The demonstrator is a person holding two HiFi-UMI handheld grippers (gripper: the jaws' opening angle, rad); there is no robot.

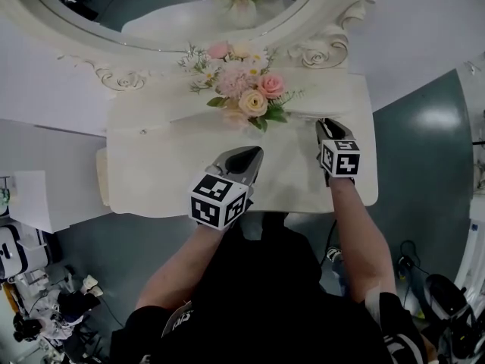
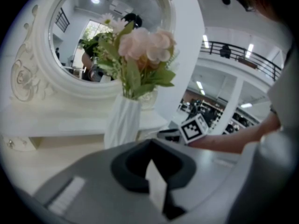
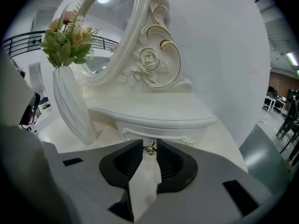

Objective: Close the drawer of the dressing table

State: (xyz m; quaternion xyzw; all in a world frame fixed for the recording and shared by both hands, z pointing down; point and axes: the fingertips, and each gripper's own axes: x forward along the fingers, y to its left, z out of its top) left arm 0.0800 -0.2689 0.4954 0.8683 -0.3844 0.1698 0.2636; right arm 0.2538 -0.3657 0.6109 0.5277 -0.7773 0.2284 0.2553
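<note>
Item: white dressing table, viewed from above.

Surface [image 1: 159, 177]: cream top, standing against a white wall [image 1: 45, 82] on a grey-green floor [image 1: 424, 127]. An oval mirror [image 1: 151, 14] in a carved scroll frame is rising at the back. A raised ledge [image 3: 154, 111] is running along beneath the mirror.

Room: large hall, with a railed upper gallery [image 2: 243, 55] showing behind.

Containers:
- Ribbed white vase [image 2: 122, 122], standing upright on the surface near the mirror and holding pink and cream roses [image 1: 246, 89] with green leaves.
- Drawer [image 3: 161, 129], sitting under the right end of the ledge, its trimmed front facing the person. Contents are not showing.

Tools:
- Right claw [image 1: 327, 125] is gripping the drawer's small metal knob [image 3: 149, 148] between its tips.
- Left claw [image 2: 150, 146] is hovering over the surface's front middle, jaws together and holding nothing.
</note>
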